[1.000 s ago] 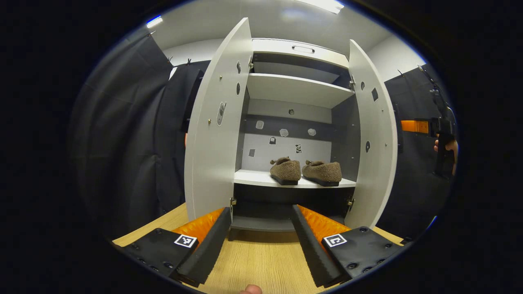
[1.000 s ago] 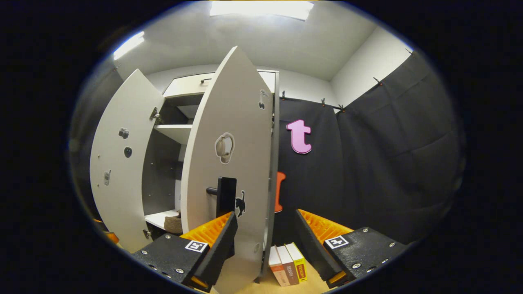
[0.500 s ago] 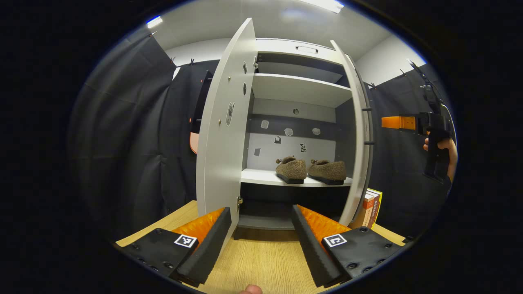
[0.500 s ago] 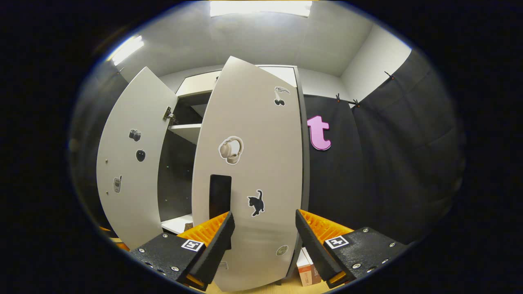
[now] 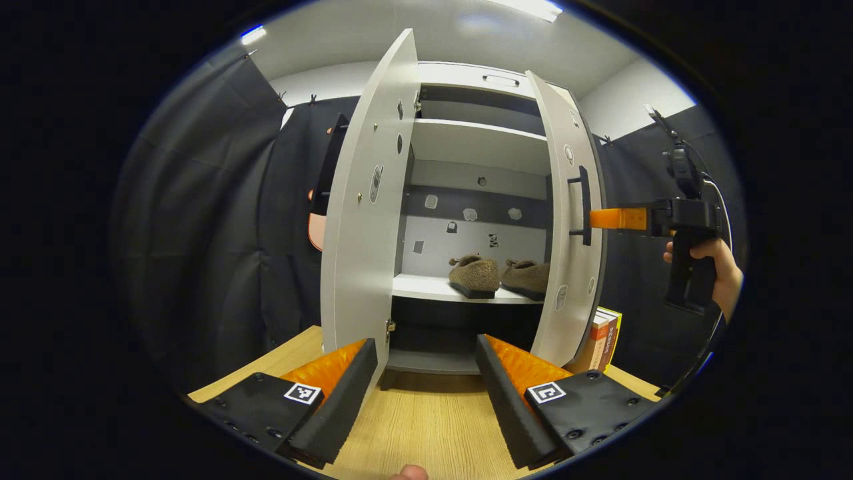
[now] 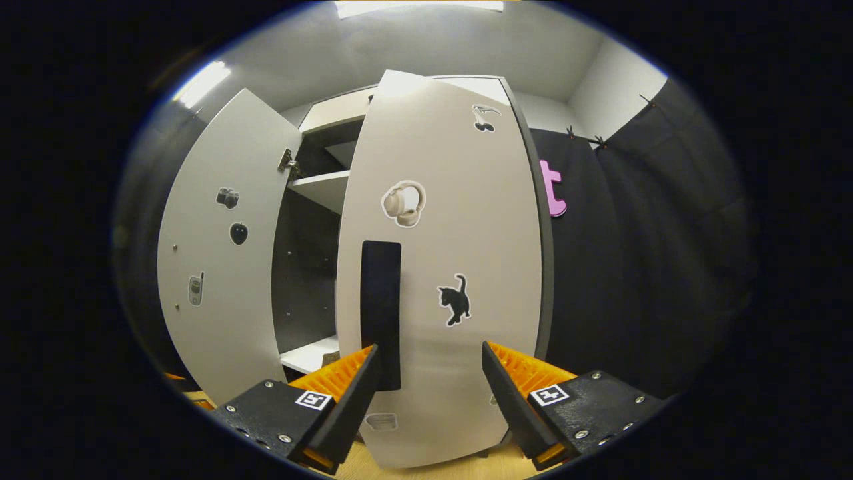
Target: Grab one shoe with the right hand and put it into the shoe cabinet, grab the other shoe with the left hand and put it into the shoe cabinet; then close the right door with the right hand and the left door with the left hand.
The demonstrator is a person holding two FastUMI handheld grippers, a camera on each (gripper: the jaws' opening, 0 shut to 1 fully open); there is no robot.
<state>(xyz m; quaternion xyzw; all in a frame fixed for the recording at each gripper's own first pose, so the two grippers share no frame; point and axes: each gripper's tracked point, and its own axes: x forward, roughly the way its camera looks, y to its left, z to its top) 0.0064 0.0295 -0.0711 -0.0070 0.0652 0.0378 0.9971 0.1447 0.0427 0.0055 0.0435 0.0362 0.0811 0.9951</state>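
Two fuzzy brown slippers (image 5: 500, 277) sit side by side on the white cabinet shelf (image 5: 426, 289), toward its right end.

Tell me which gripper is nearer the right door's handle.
Right. The right gripper is up against the right door, its fingers reaching beside the handle. The left gripper hangs back over the floor before the open cabinet.

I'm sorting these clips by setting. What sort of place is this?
Most likely a staged recording booth, not a lived-in home: black cloth hangs as walls, a grey shoe cabinet with sticker-covered doors stands on a wooden floor, and a pair of brown shoes sits on its shelf.
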